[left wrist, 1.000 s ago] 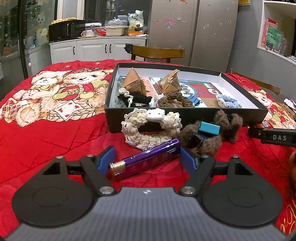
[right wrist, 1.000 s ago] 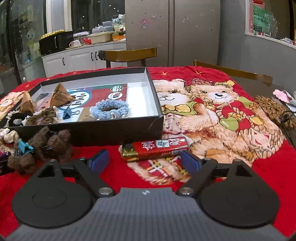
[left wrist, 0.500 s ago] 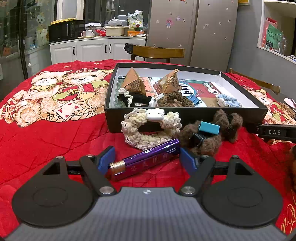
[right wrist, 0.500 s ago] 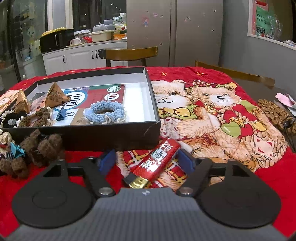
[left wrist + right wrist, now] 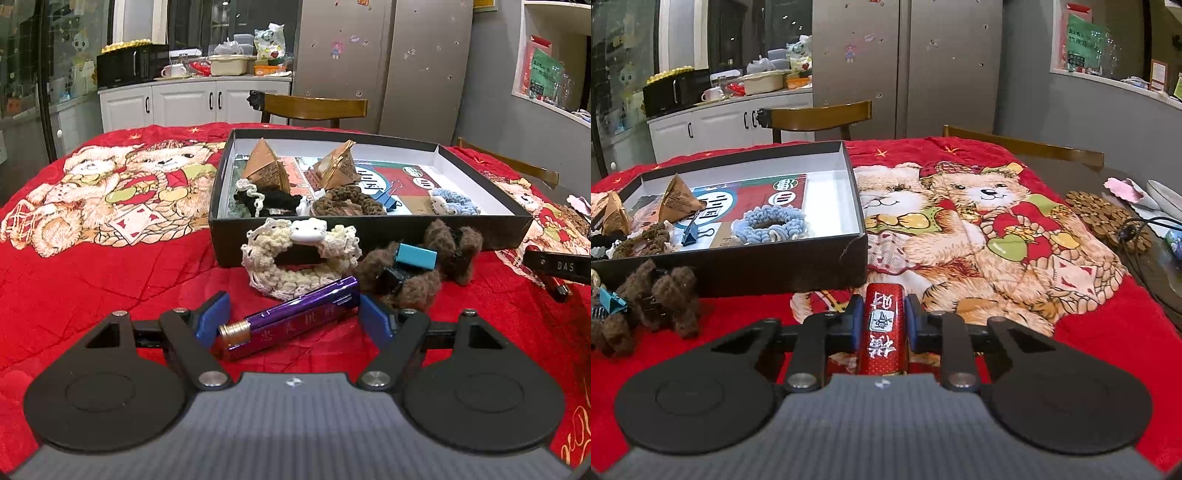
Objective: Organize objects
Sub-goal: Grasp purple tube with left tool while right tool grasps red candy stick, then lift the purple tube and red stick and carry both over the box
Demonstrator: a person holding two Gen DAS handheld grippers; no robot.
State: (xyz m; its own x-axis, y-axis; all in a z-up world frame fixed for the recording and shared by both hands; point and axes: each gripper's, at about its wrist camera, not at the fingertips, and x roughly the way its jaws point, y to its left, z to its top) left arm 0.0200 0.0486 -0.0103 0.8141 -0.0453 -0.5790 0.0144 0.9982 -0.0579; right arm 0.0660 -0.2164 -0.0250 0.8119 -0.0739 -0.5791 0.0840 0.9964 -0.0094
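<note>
1. Right gripper (image 5: 882, 321): its blue pads are closing on a red foil-wrapped bar (image 5: 882, 328), which stands lengthwise between them with both pads against its sides. The bar lies over the red teddy-bear tablecloth (image 5: 1108, 325), just in front of the box's near right corner.
2. Left gripper (image 5: 293, 314): jaws wide apart, resting low over the cloth. A purple foil-wrapped bar (image 5: 295, 321) with a gold end lies slantwise between the pads; neither pad presses on it.
3. Black shallow box (image 5: 369, 236), white inside, on the cloth. It contains two brown pyramid-shaped packets (image 5: 267, 168), a black scrunchie (image 5: 273, 201), a brown scrunchie (image 5: 347, 201), a blue binder clip (image 5: 386, 199) and a pale blue scrunchie (image 5: 772, 223).
4. Outside the box, against its near wall: a cream scrunchie with a white cat charm (image 5: 299, 254) and a fuzzy brown item carrying a teal clip (image 5: 415, 256).
5. Background: wooden chair (image 5: 314, 107), white cabinets (image 5: 184, 99), grey refrigerator (image 5: 384, 62).
</note>
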